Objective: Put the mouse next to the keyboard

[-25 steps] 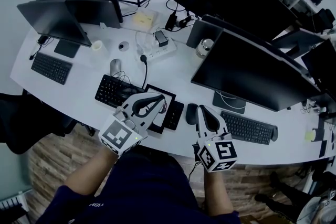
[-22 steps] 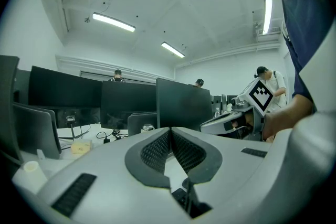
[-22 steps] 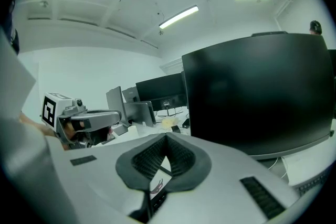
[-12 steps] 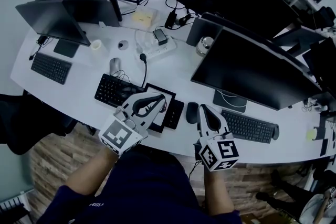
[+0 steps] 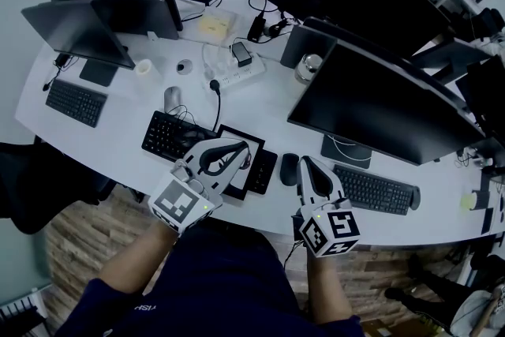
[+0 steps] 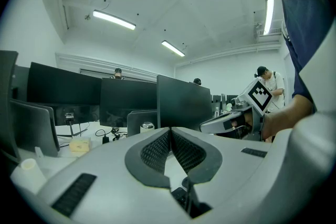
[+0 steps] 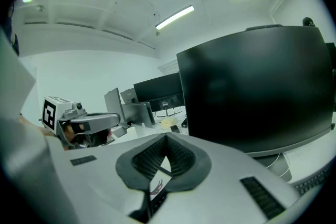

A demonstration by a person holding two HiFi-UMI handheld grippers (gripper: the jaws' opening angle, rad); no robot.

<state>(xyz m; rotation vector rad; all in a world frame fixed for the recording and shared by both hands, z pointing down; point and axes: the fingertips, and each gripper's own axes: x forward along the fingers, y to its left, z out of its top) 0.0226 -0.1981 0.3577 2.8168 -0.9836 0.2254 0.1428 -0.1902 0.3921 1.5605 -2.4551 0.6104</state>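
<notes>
A black mouse (image 5: 289, 168) lies on the white desk (image 5: 272, 110), just left of my right gripper (image 5: 304, 163) and a short way left of the black keyboard (image 5: 375, 191) under the big monitor. The right gripper (image 7: 167, 137) is shut with nothing between its pads; its tips hover beside the mouse, and I cannot tell whether they touch it. My left gripper (image 5: 241, 151) is also shut and empty (image 6: 169, 131), over a framed tablet (image 5: 251, 144). A second keyboard (image 5: 169, 136) with a grey mouse (image 5: 172, 99) behind it lies further left.
Large dark monitors (image 5: 379, 110) ring the desk. A power strip (image 5: 237, 75), cables, a glass jar (image 5: 308, 69), a tape roll (image 5: 145, 69) and a third keyboard (image 5: 76, 101) sit further back. The desk's front edge runs under both grippers. People stand in the background (image 6: 270, 81).
</notes>
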